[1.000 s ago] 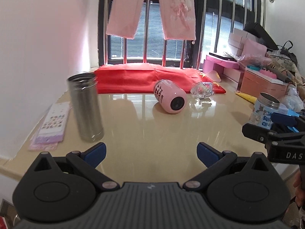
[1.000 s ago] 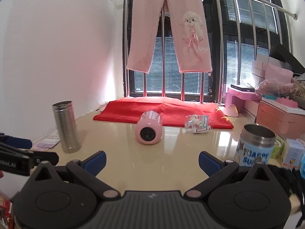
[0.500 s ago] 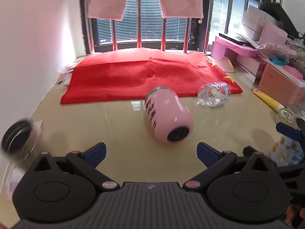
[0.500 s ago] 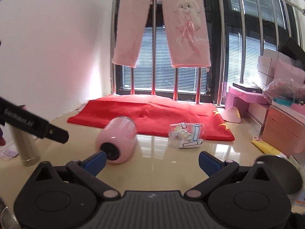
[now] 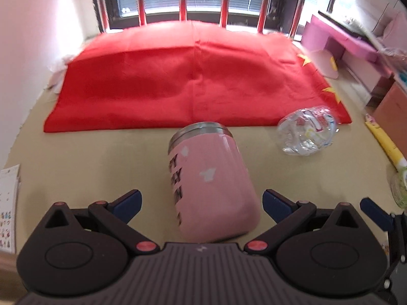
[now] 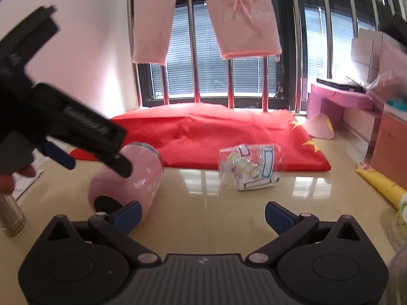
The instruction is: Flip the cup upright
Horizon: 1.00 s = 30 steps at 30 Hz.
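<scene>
A pink cup [image 5: 211,180] lies on its side on the beige table [image 5: 89,162], its steel rim toward the red cloth and its base toward me. My left gripper [image 5: 202,200] is open above it, its blue pads on either side of the cup's base end, apart from it. In the right wrist view the cup [image 6: 132,180] lies at the left under the left gripper [image 6: 94,157]. My right gripper [image 6: 202,214] is open and empty, low over the table just right of the cup.
A red cloth [image 5: 193,76] covers the table's far half. A crumpled clear plastic bottle [image 5: 307,132] lies right of the cup, also in the right wrist view [image 6: 250,169]. A steel flask [image 6: 10,216] stands at the left. A yellow tube [image 6: 379,181] lies at the right.
My left gripper moved forward and down over the pink cup, which now sits between its open fingers. My right gripper moved closer to the table and the cup.
</scene>
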{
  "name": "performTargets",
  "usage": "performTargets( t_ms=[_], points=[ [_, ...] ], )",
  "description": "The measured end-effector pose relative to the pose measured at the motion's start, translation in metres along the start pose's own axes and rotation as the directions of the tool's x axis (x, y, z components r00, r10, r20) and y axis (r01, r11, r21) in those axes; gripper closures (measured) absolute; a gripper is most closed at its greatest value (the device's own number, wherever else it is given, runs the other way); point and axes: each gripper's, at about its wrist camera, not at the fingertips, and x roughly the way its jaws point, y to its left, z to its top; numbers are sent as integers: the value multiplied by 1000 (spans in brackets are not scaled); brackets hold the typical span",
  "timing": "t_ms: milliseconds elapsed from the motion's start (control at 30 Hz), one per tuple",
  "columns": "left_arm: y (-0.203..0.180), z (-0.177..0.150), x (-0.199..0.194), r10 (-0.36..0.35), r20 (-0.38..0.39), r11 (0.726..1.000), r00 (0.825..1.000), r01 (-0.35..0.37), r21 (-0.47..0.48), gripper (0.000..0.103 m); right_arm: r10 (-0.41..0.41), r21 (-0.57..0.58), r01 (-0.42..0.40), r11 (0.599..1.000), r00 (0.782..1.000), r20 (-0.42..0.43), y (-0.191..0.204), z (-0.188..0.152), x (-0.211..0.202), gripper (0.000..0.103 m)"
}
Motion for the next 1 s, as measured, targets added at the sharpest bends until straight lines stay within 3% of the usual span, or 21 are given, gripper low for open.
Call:
performTargets(
  t_ms=[67,267,300,333,400,733,1000],
  points=[
    [-3,7,16,21,-37,1000,999,-21,2,0,-6,9,6,1000,1000,-16,-3,-2,7,0],
    [-2,22,56,-13,-101,997,995,5,-77,0,-1,38,2,999,999,-32,-9,-6,17,0],
    [-3,23,64,-3,-120,996,993,-8,-85,1,-1,41,2,999,999,-33,-9,-7,17,0],
    [-2,23,71,-10,-140,996,990,-3,-92,11,0,44,2,999,999,-34,-10,-7,17,0],
    [2,20,75,-67,-145,991,987,50,-121,15,0,49,1,999,999,-33,-10,-6,16,0],
    [13,-24,33,-91,-163,995,982,95,18,16,1,33,0,999,1000,-25,2,-10,-8,0],
    [20,-80,-20,-115,-187,976,976,146,159,17,-10,29,11,1000,999,-31,23,-28,-49,0]
  ],
)
